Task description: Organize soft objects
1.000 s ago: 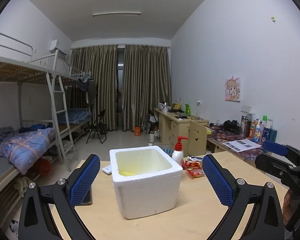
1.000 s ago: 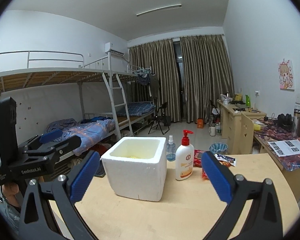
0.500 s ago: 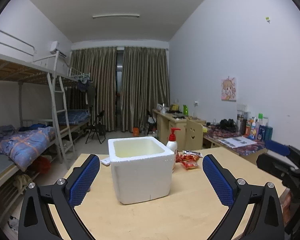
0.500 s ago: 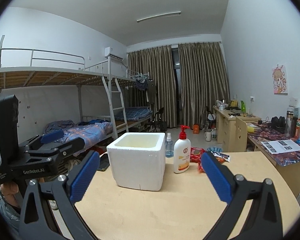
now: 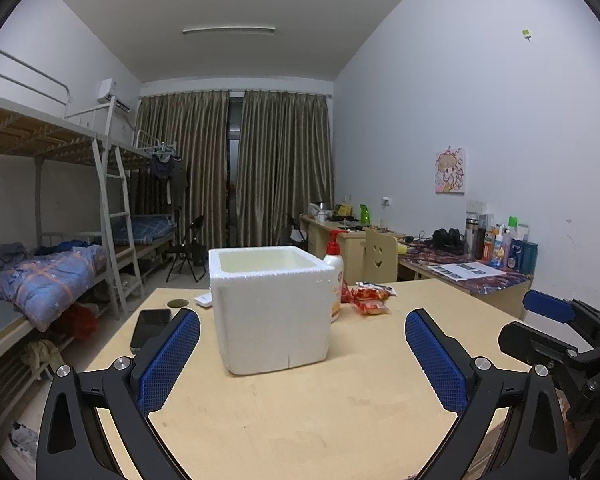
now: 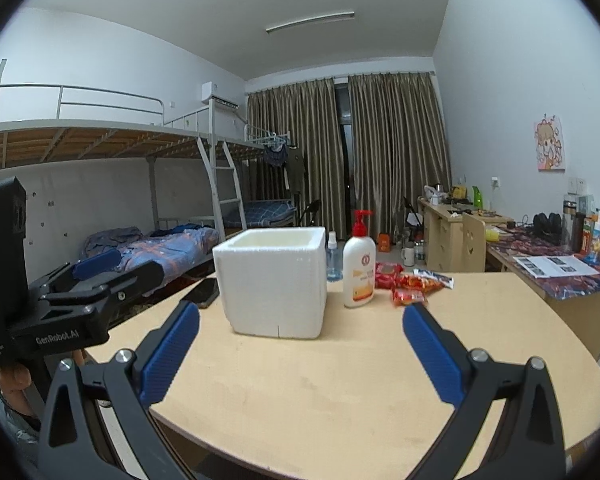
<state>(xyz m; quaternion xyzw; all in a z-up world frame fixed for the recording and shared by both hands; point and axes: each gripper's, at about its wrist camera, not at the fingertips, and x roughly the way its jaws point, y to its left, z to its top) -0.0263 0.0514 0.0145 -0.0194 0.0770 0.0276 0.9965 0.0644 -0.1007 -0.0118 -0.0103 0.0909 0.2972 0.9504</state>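
Your left tool (image 5: 302, 354) hangs low over the near edge of the pale wooden tabletop (image 5: 300, 420), its blue-padded fingers spread wide and holding nothing. Your right tool (image 6: 300, 354) is in the same condition: fingers wide apart, empty, above the near rim of the tabletop. Each tool appears at the margin of the other's view, so the two sit side by side and level.

Beyond the tools, the stretch of tabletop in front of them carries nothing. Next stands the white square foam box (image 5: 270, 312), upright and open at the top. From this low angle its inside is hidden, so whether anything has been placed in it cannot be confirmed.

To the box's left lies a black phone (image 5: 151, 326), flat. Just behind the box's right corner stands a white pump bottle with a red head (image 6: 359, 264), with a small clear spray bottle (image 6: 332, 258) behind it. Right of the pump bottle lie the red and orange soft snack packets (image 6: 410, 284), loose on the tabletop and well apart from both tools.

Assessment: the packets are judged to be the soft objects and the box their likely destination. None of the visible packets has been collected. The work of grasping and boxing them appears to remain outstanding.
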